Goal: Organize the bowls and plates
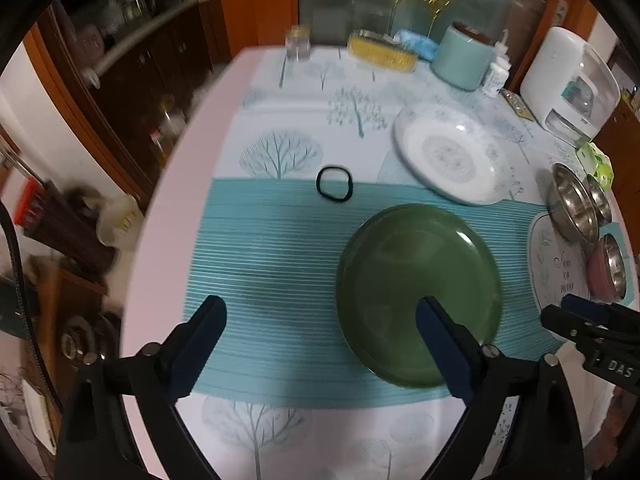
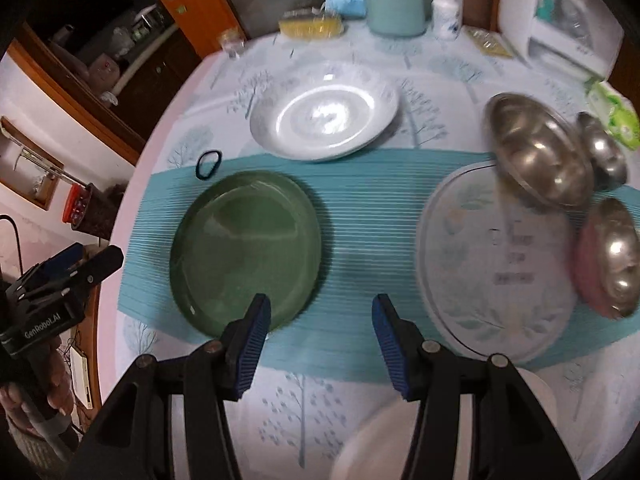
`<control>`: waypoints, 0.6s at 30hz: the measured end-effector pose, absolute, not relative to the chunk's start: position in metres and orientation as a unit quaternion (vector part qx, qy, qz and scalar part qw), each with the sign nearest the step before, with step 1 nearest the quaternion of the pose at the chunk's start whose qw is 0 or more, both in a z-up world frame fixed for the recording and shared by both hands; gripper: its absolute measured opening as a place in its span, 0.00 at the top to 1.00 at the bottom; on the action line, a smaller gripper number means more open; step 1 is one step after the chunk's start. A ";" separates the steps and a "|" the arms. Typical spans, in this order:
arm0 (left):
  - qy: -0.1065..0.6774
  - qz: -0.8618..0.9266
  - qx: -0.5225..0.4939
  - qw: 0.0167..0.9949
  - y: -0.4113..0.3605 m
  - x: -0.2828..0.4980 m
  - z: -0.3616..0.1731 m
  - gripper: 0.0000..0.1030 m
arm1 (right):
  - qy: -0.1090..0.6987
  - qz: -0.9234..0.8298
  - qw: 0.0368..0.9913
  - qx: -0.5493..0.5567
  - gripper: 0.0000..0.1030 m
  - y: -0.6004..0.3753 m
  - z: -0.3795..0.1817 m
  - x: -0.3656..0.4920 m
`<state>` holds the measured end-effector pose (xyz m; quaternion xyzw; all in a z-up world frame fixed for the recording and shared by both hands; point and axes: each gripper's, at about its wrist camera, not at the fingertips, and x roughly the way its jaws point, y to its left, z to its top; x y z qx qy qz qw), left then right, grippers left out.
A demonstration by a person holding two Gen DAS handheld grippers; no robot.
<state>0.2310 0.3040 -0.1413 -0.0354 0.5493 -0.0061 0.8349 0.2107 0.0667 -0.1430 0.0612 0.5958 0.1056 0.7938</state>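
Observation:
A green plate (image 1: 416,292) (image 2: 244,248) lies on the teal striped cloth. A white patterned plate (image 1: 448,152) (image 2: 324,112) lies behind it. A printed oval plate (image 2: 496,260) (image 1: 556,264) lies to the right, with steel bowls (image 2: 536,148) (image 1: 572,204) and a pink-sided steel bowl (image 2: 608,256) (image 1: 608,268) along its right edge. My left gripper (image 1: 320,320) is open above the cloth, its right finger over the green plate. My right gripper (image 2: 320,312) is open and empty between the green and printed plates. A white dish (image 2: 372,444) shows below it.
A black hair tie (image 1: 334,183) (image 2: 208,164) lies left of the white plate. At the table's back stand a teal canister (image 1: 464,56), a yellow brush (image 1: 380,52), a glass jar (image 1: 298,42), bottles and a white appliance (image 1: 568,84). The table's left edge (image 1: 160,216) drops to shelves.

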 end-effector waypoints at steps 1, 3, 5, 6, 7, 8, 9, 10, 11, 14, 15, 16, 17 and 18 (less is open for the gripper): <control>0.557 -0.014 -0.043 0.829 0.307 0.236 -0.149 0.15 | 0.602 0.102 0.789 0.060 0.48 0.071 -0.151 0.218; 0.579 -0.034 -0.062 0.813 0.313 0.248 -0.168 0.26 | 0.614 0.098 0.781 0.067 0.48 0.075 -0.163 0.229; 0.593 -0.048 -0.076 0.800 0.316 0.257 -0.182 0.32 | 0.621 0.094 0.775 0.074 0.49 0.077 -0.173 0.238; 0.601 -0.055 -0.083 0.793 0.317 0.262 -0.190 0.34 | 0.625 0.093 0.772 0.077 0.49 0.078 -0.177 0.241; 0.609 -0.062 -0.089 0.786 0.317 0.267 -0.198 0.35 | 0.629 0.091 0.768 0.080 0.53 0.079 -0.182 0.245; 0.613 -0.066 -0.093 0.782 0.317 0.268 -0.201 0.37 | 0.635 0.092 0.762 0.084 0.57 0.080 -0.187 0.248; 0.619 -0.073 -0.100 0.776 0.317 0.271 -0.206 0.41 | 0.640 0.092 0.758 0.087 0.59 0.081 -0.190 0.250; 0.622 -0.078 -0.103 0.772 0.317 0.274 -0.210 0.43 | 0.645 0.093 0.753 0.091 0.62 0.081 -0.194 0.252; 0.626 -0.083 -0.106 0.768 0.316 0.276 -0.212 0.45 | 0.649 0.093 0.749 0.093 0.64 0.082 -0.197 0.252; 0.634 -0.100 -0.115 0.758 0.313 0.280 -0.218 0.51 | 0.659 0.094 0.739 0.103 0.70 0.081 -0.206 0.254; 0.637 -0.105 -0.118 0.755 0.312 0.282 -0.220 0.56 | 0.662 0.095 0.736 0.106 0.74 0.081 -0.208 0.254; 0.639 -0.110 -0.120 0.752 0.311 0.283 -0.220 0.59 | 0.664 0.098 0.732 0.112 0.80 0.080 -0.210 0.255; 0.641 -0.115 -0.122 0.749 0.310 0.284 -0.221 0.63 | 0.667 0.101 0.729 0.115 0.85 0.080 -0.211 0.255; 0.644 -0.120 -0.124 0.746 0.309 0.285 -0.223 0.66 | 0.668 0.103 0.727 0.118 0.86 0.079 -0.213 0.255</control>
